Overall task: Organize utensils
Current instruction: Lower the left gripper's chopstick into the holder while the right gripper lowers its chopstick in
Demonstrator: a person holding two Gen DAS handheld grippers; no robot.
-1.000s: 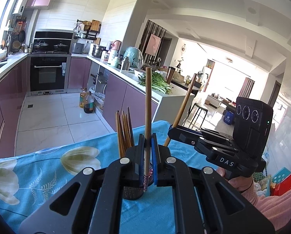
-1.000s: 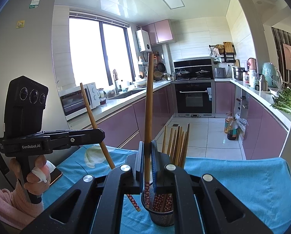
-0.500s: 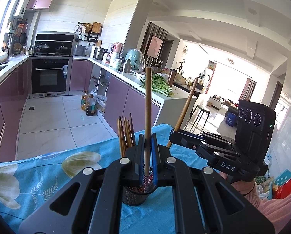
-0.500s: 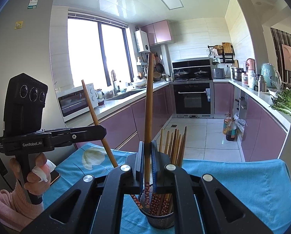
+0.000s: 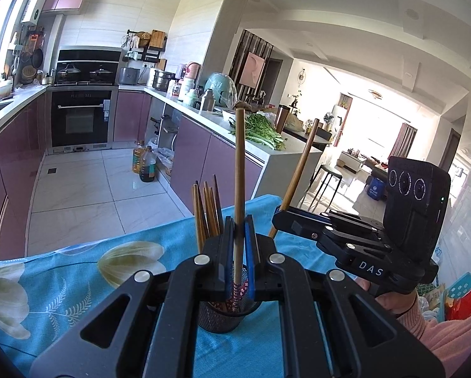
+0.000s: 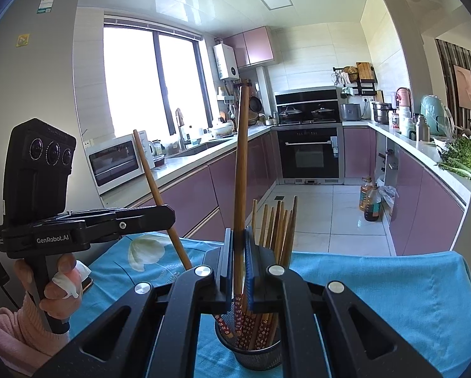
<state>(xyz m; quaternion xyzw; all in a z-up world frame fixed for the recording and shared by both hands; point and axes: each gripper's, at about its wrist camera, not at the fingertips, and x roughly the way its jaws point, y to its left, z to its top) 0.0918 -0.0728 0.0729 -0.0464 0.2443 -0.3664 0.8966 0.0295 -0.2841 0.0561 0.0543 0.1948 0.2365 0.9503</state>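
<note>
A black mesh cup [image 5: 223, 318] with several wooden chopsticks [image 5: 205, 208] stands on the blue flowered tablecloth [image 5: 78, 286]. My left gripper [image 5: 238, 225] is shut on an upright chopstick [image 5: 239, 163], whose patterned tip dips into the cup's mouth. In the right wrist view my right gripper [image 6: 238, 234] is shut on another upright chopstick [image 6: 241, 163], its patterned end down inside the cup [image 6: 254, 354]. Each view shows the other gripper from the side, the right gripper [image 5: 279, 217] and the left gripper [image 6: 169, 217], holding its stick aslant.
Beyond the table's far edge lie a tiled kitchen floor [image 5: 78, 189] and purple cabinets [image 6: 424, 208]. Oil bottles [image 5: 144, 165] stand on the floor. A phone [image 6: 87, 283] lies on the cloth near the person's hand [image 6: 62, 286].
The left chopstick's patterned tip has shifted from the cup's rim to over the middle of its mouth. Both grippers stay shut on their sticks, otherwise hardly moved.
</note>
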